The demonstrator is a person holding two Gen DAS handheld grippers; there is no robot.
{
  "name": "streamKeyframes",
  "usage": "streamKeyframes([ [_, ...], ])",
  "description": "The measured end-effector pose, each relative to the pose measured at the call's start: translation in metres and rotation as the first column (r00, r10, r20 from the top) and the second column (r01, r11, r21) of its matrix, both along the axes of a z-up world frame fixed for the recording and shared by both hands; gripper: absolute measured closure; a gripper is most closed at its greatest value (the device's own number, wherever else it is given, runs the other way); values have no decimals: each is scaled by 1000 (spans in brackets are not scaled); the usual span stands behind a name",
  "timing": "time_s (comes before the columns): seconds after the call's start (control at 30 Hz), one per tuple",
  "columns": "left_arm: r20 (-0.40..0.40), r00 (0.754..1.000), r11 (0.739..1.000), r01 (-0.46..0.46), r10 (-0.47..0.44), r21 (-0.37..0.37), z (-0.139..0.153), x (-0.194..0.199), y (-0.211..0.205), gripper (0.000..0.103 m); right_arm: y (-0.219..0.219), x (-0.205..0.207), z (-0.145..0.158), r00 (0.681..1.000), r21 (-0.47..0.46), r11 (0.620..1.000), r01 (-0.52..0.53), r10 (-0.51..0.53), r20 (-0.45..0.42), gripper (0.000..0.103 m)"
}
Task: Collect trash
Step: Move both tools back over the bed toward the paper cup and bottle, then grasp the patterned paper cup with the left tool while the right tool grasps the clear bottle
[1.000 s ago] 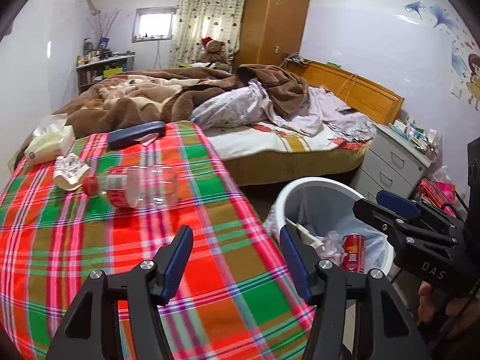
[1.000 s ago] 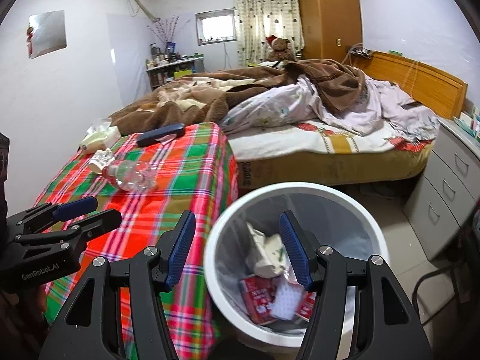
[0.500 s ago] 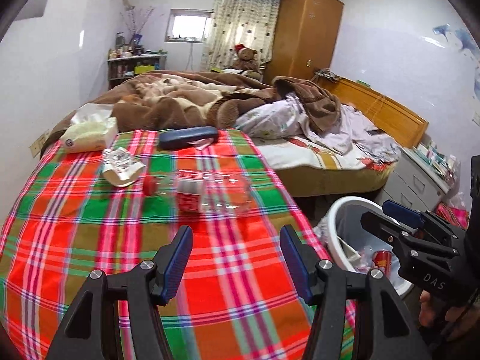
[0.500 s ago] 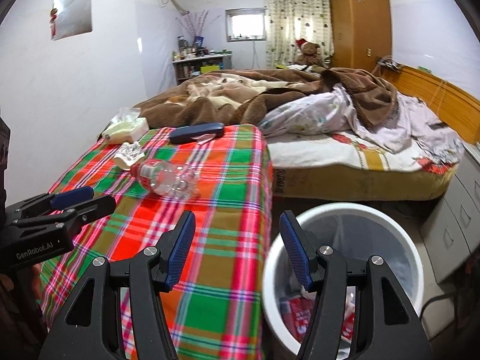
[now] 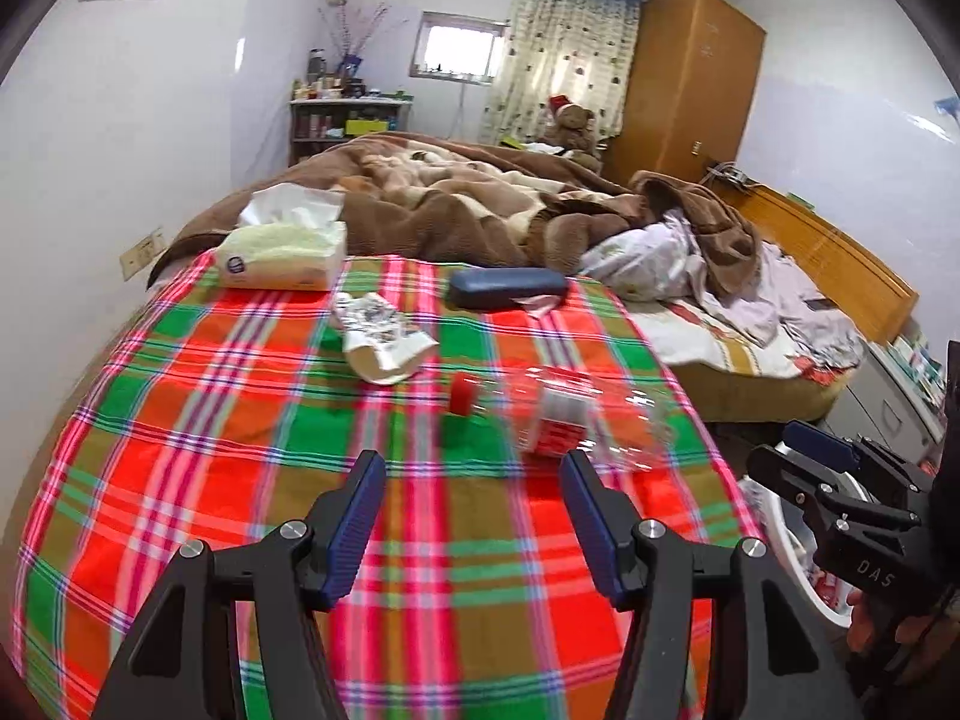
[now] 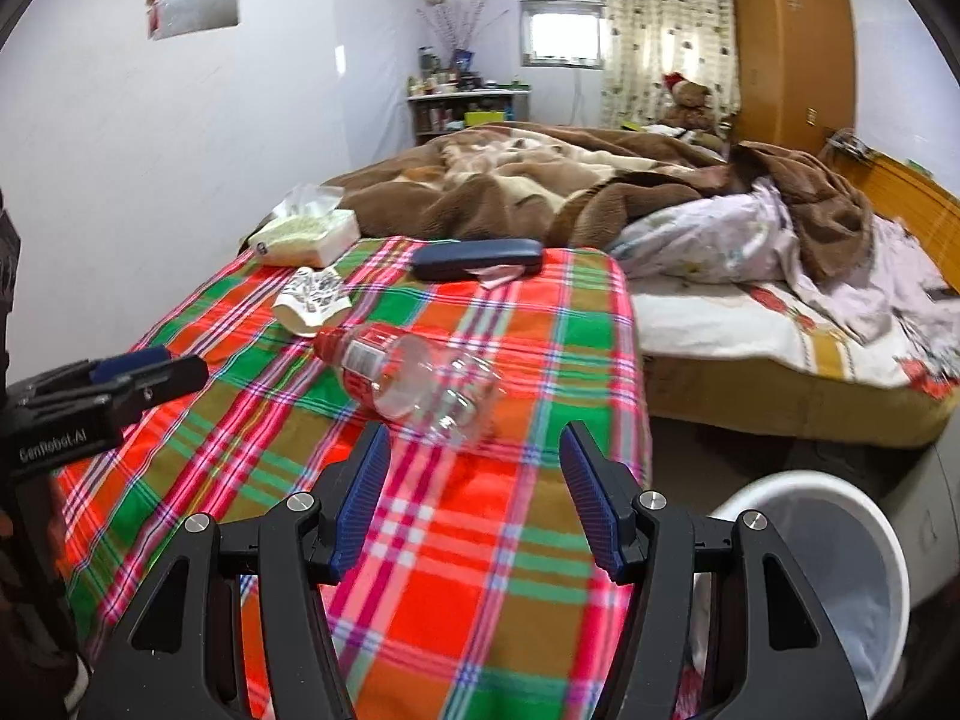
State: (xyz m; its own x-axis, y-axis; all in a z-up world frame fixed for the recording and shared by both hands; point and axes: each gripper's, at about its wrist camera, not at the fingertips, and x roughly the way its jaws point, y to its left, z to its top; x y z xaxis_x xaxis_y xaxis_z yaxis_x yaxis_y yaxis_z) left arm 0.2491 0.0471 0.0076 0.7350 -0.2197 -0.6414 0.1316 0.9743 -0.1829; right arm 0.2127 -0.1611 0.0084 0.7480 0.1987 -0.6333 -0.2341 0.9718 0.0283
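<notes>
Plaid cloth in red and green covers the surface (image 5: pixel 180 480), and on it I count one clear plastic bottle (image 6: pixel 414 381) lying on its side, one crumpled paper wrapper (image 5: pixel 384 339), one tissue pack (image 5: pixel 282 252) at the far left corner and one dark blue case (image 5: pixel 507 287) by the far edge. One white trash bin (image 6: pixel 840 546) sits on the floor off the right edge, cut off by the frame, contents hard to make out. Bottle is blurry in the left view. Left claw (image 5: pixel 471 516) and right claw (image 6: pixel 474 495) are both spread wide, gripping nothing, with the bottle just past the right claw's tips near the surface's right edge.
</notes>
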Motion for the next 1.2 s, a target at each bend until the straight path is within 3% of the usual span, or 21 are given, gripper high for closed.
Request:
streamKeyframes([
  [0.43,-68,996,998,-60,58,-35,-18,74,45,39,34,61,-9,983,-55,983,-176,173,-57,37],
  [0.8,-120,992,999,-50,49,-10,-34,145,44,39,58,82,-24,925,-105,926,-362,344,-160,37],
  [1.07,-187,981,998,-53,45,-38,-57,185,39,39,65,87,-31,900,-172,890,-422,387,-202,35],
  [1.13,-203,978,997,-57,44,-55,-62,193,37,39,63,88,-30,897,-166,891,-424,387,-212,35],
  [1.2,-213,976,998,-49,43,-27,-68,201,31,39,59,90,-29,901,-149,900,-410,374,-222,35],
])
